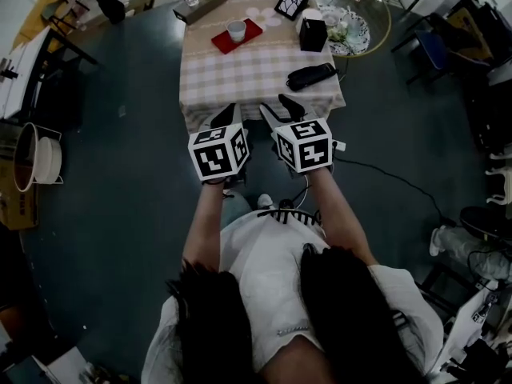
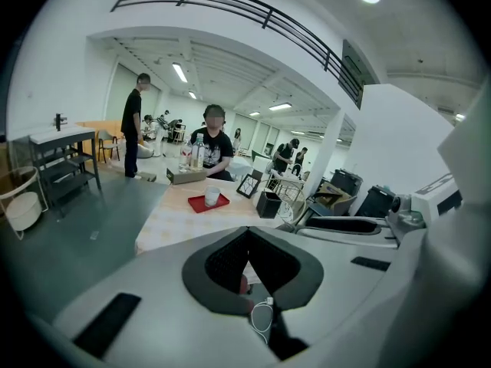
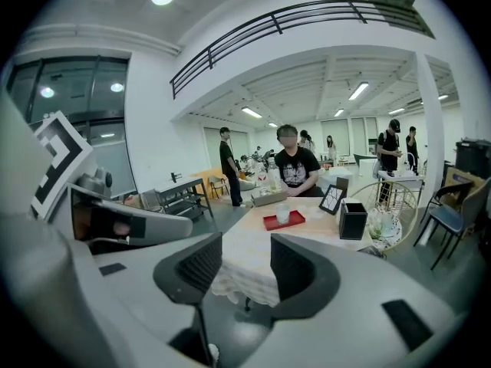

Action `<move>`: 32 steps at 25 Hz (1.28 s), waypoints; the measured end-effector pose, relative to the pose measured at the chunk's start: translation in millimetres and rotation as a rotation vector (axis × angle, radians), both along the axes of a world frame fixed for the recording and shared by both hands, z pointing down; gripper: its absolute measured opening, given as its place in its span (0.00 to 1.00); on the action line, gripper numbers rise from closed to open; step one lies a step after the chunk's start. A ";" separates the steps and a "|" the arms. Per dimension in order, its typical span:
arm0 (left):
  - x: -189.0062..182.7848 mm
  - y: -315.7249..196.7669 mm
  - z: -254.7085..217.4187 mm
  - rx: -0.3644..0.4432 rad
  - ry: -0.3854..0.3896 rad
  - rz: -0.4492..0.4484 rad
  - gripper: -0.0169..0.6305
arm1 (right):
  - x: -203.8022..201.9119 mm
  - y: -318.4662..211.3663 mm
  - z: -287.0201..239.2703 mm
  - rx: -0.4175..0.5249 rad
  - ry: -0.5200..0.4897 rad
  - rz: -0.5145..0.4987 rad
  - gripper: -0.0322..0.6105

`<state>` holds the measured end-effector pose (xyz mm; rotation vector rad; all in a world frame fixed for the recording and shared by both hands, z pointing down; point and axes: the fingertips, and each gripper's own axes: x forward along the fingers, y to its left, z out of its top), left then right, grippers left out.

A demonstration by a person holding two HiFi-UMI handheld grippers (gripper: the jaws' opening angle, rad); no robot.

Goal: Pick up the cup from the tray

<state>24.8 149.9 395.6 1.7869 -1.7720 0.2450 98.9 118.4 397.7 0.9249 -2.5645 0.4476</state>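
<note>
A small white cup (image 1: 236,30) stands on a red tray (image 1: 249,32) at the far side of a table with a checked cloth (image 1: 256,74). The cup (image 2: 212,196) and tray (image 2: 199,205) show small and far ahead in the left gripper view. In the right gripper view the cup (image 3: 283,215) and tray (image 3: 296,220) are likewise far ahead. Both grippers hover side by side at the table's near edge, far short of the tray. My left gripper (image 1: 226,114) has its jaw tips together, nothing held. My right gripper (image 1: 280,109) stands open and empty.
On the table are a black box (image 1: 313,34), a picture frame (image 1: 293,1), a flat black case (image 1: 311,76) and a cardboard box (image 1: 200,8) with bottles. A person sits at the far side. A round wire side table (image 1: 352,22) stands to the right, a cable (image 1: 384,174) lies on the floor.
</note>
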 end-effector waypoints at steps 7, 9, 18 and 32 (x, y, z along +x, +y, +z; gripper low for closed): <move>-11.8 -3.8 11.2 -0.036 -0.004 -0.025 0.04 | -9.0 -9.0 5.0 0.022 -0.009 -0.021 0.51; -18.4 -9.5 12.5 -0.034 -0.010 -0.029 0.04 | -15.6 -13.8 5.4 0.035 -0.013 -0.030 0.57; -58.6 -66.4 25.2 -0.034 -0.011 -0.013 0.04 | -50.1 -65.4 15.3 0.034 -0.005 -0.029 0.60; -135.5 -174.0 40.9 -0.081 -0.019 0.057 0.04 | -111.0 -177.2 13.7 0.073 -0.029 0.116 0.62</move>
